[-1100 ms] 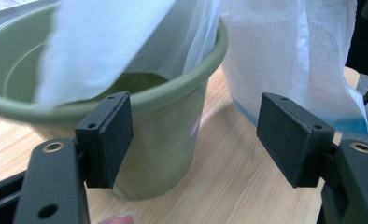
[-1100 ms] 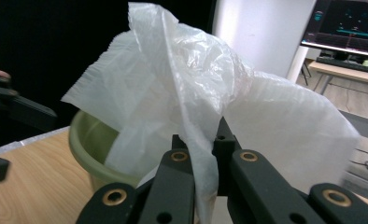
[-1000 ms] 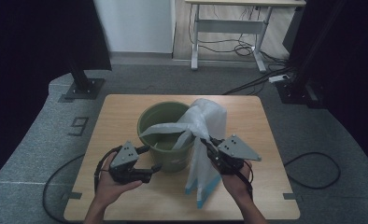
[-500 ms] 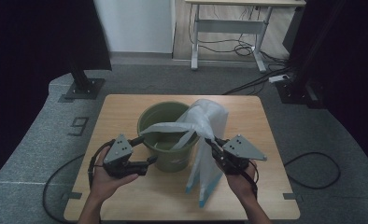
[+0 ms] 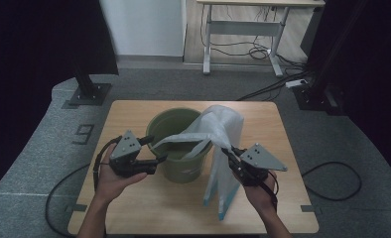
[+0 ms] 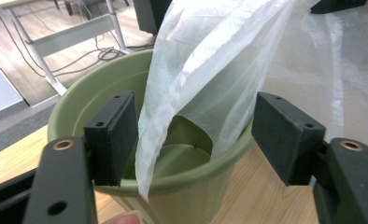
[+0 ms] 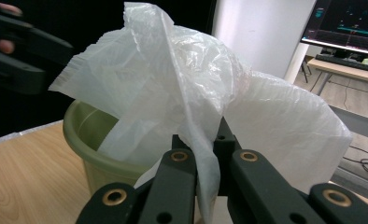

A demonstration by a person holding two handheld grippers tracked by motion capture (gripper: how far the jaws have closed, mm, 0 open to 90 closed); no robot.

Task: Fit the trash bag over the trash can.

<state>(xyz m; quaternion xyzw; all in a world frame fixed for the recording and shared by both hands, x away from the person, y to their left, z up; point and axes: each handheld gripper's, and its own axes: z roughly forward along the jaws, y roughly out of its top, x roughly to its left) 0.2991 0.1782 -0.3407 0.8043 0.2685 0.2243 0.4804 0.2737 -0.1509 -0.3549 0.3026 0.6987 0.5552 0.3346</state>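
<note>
Right gripper [image 7: 205, 186] clamped tight on thin translucent white plastic bag [image 7: 173, 93], draped over round green plastic bucket [image 5: 176, 148] mid-table. Left gripper [image 6: 196, 135] just been closing, pads astride bag's edge, not yet pressing. Risk: film slipping past, or tearing under a hard pull.

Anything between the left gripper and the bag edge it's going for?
Nothing visible. In the left gripper view, the free edge of the white plastic bag hangs between the open jaws of the left gripper, above the green bucket. The right gripper pinches another fold.
</note>
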